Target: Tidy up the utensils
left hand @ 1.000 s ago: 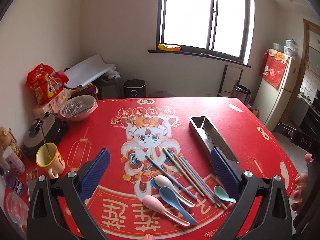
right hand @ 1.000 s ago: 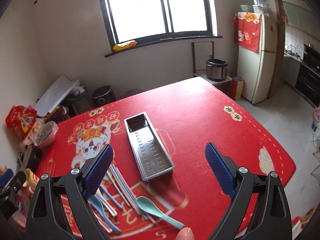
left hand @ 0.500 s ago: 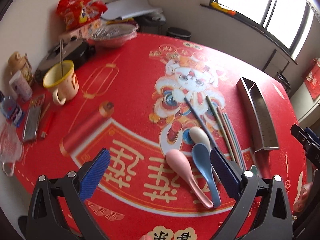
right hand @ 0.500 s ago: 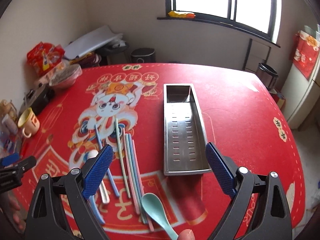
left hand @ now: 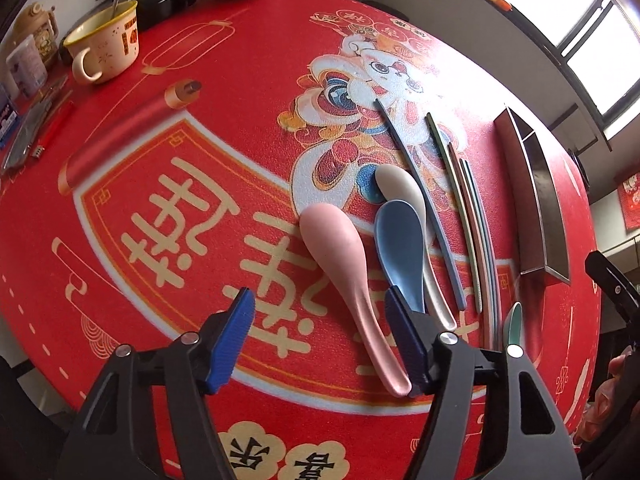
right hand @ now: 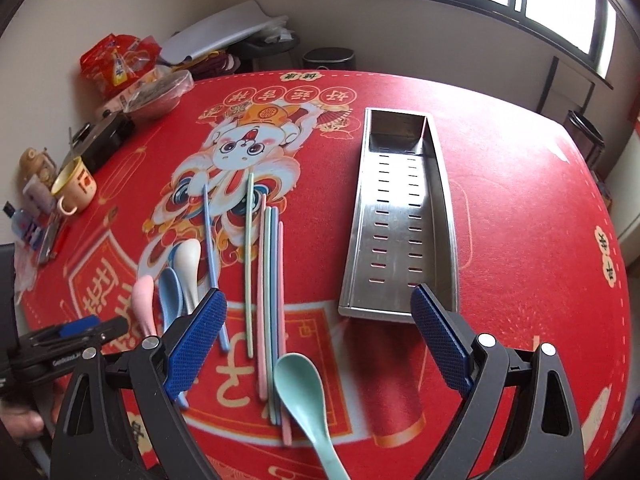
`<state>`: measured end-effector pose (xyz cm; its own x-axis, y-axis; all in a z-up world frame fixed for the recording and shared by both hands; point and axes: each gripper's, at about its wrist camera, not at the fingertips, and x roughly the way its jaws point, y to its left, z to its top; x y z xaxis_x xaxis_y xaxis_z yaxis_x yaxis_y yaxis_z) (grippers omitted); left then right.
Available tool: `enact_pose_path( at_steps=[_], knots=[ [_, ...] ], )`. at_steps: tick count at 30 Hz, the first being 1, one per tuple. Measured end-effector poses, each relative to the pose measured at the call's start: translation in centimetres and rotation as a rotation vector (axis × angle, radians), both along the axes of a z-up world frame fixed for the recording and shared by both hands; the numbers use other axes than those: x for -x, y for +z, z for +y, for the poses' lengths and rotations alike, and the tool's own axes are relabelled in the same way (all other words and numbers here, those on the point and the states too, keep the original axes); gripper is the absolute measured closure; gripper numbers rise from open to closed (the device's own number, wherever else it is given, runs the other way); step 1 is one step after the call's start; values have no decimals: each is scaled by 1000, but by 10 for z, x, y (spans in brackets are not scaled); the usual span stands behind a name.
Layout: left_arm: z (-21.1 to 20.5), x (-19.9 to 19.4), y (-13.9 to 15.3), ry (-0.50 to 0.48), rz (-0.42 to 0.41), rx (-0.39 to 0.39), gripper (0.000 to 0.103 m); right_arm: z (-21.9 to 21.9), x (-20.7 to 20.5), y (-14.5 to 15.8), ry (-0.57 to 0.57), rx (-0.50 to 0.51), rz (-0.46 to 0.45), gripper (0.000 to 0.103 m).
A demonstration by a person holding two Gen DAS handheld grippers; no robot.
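Pink [left hand: 332,240], blue [left hand: 400,240] and beige [left hand: 400,184] spoons lie side by side on the red tablecloth, with several pastel chopsticks [left hand: 468,208] to their right. My left gripper [left hand: 320,340] is low over the cloth and its jaws are closing. The pink spoon's handle lies between them, close to the right finger [left hand: 404,340], and the pads are not pressing on it. My right gripper [right hand: 318,340] hangs open above the green spoon [right hand: 298,380]. The steel perforated tray [right hand: 450,240] stands empty right of the chopsticks [right hand: 268,272].
A yellow mug [left hand: 106,46], a black appliance [right hand: 106,136], a covered bowl [right hand: 160,92] and a red snack bag [right hand: 114,62] crowd the table's left side. A hand [left hand: 608,400] shows at the right edge of the left wrist view.
Both grippers have sunk toward the table and tilted downward. The left jaws have narrowed and now straddle the pink spoon's handle. The right gripper has come closer to the green spoon.
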<state>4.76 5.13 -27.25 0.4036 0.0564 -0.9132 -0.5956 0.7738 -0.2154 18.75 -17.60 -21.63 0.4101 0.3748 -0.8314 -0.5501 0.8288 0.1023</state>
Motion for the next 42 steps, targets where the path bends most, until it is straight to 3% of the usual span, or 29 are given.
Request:
enact_pose_path(
  at_steps=[9, 17, 20, 22, 26, 29, 42],
  knots=[
    [-7, -13, -16, 6, -14, 14, 68, -14, -7, -1, 20, 9, -5, 13],
    [-7, -22, -21, -6, -7, -24, 71, -31, -16, -2, -22, 3, 2, 13],
    [-7, -24, -22, -19, -11, -26, 76, -32, -17, -3, -33, 0, 3, 13],
    [-6, -26, -23, -34, -13, -21, 85, -32, -18, -3, -38, -1, 4, 13],
    [-7, -30, -19, -94, 31, -125, 95, -32, -18, -3, -49, -9, 7, 13],
    [-2, -31, -14, -146, 46, -173, 97, -31, -17, -3, -49, -22, 18, 13],
    [-8, -6, -22, -220, 77, -128, 94, -4, -8, -14, 81, -105, 136, 13]
  ],
)
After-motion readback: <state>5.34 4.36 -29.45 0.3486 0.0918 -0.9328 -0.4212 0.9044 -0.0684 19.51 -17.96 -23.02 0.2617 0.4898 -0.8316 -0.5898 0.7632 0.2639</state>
